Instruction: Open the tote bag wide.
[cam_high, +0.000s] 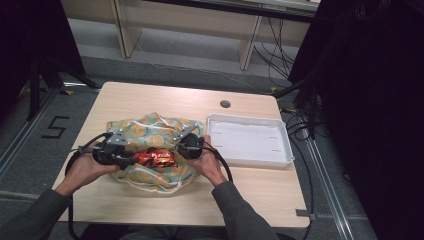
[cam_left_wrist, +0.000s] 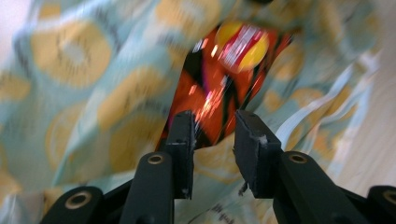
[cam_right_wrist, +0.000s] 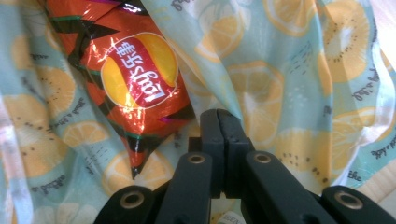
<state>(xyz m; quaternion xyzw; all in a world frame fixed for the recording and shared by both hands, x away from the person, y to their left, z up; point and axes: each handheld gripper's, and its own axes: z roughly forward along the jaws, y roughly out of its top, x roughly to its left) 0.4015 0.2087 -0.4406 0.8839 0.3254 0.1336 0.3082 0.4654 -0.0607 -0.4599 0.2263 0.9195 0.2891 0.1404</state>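
**Two claws at a chip packet on a printed bag**

A crinkled orange-and-red foil chip packet (cam_high: 156, 158) lies on a soft pale-blue fabric bag printed with yellow citrus slices (cam_high: 150, 131), which is spread on the near-left part of the light wooden desk (cam_high: 260, 192); the packet sits toward the near side of the bag, between the two claws, with folds of the fabric around it.

The left claw (cam_high: 129, 159) comes in from the left, held in the person's left hand (cam_high: 85, 167); in the left gripper view its jaws stand partly open, a clear gap between them, with the dark lower corner of the packet (cam_left_wrist: 219, 88) just beyond and between the tips; that view is blurred, so whether the pads touch the foil cannot be told.

The right claw (cam_high: 186, 146) comes in from the right, held in the right hand (cam_high: 207, 162); in the right gripper view its jaws are pressed together with no gap, at a fold of the printed fabric (cam_right_wrist: 289, 70); whether cloth is pinched between them cannot be told; the packet (cam_right_wrist: 130, 79) lies just left of the tips, its yellow-and-red round logo facing up.

A shallow white rectangular plastic tray (cam_high: 287, 160) stands on the desk just right of the bag, apart from both hands; black cables (cam_high: 224, 162) trail from the claws toward the near edge.
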